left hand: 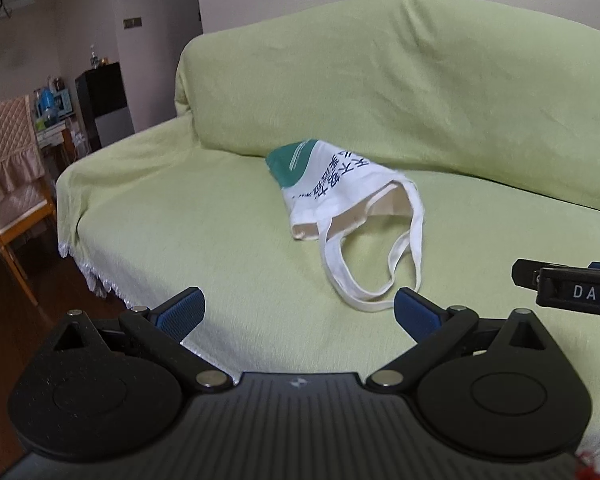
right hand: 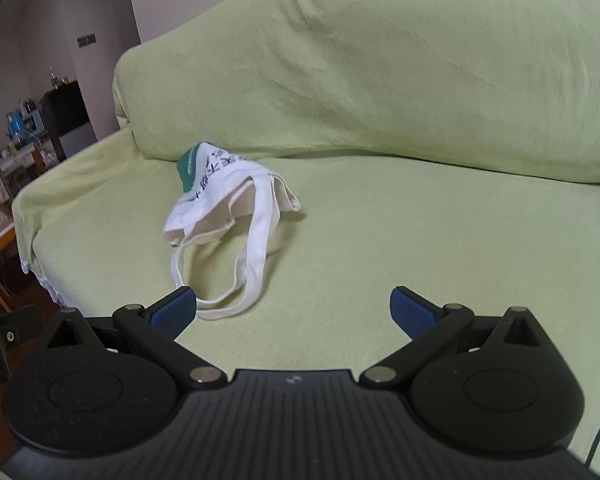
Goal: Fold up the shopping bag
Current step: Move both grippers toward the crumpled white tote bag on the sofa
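A white cloth shopping bag (left hand: pixel 340 194) with a green corner and dark blue printed characters lies crumpled on the sofa seat, its mouth gaping toward me and its two long handles (left hand: pixel 364 276) trailing forward. My left gripper (left hand: pixel 298 312) is open, held short of the bag, with the handle loop just beyond its right fingertip. In the right wrist view the same bag (right hand: pixel 224 196) lies ahead to the left, its handles (right hand: pixel 236 280) reaching almost to the left fingertip. My right gripper (right hand: pixel 294 310) is open and holds nothing.
The sofa (left hand: pixel 380 92) wears a light green cover with a white fringe along its left edge. The other gripper's body (left hand: pixel 572 292) shows at the right of the left wrist view, beside part of a hand. A wooden chair (left hand: pixel 12 184), a dark cabinet (left hand: pixel 102 100) and a cluttered table stand at far left.
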The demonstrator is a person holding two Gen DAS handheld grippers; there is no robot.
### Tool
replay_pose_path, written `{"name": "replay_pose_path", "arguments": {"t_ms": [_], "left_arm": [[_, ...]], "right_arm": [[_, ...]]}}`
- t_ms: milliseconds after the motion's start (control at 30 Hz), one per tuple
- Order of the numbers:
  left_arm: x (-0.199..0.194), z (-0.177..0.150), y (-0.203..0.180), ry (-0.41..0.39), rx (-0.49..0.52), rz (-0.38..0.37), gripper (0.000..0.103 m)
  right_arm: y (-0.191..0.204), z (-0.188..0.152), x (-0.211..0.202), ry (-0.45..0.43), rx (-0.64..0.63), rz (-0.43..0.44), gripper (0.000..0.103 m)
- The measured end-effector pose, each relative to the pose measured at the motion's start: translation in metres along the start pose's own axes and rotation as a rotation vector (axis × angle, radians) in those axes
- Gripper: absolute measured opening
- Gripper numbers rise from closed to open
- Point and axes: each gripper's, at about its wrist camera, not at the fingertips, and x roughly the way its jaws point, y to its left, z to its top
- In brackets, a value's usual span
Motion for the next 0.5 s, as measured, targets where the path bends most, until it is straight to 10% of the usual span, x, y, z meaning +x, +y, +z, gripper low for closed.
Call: {"name": "replay_pose_path", "arguments": {"t_ms": [500], "left_arm": [[0.015,0.012,-0.012,0.012,0.031,-0.002,0.102]], "right_arm": [[-0.007,0.000,0.014,0.001,0.018,-0.032,0.102]]}}
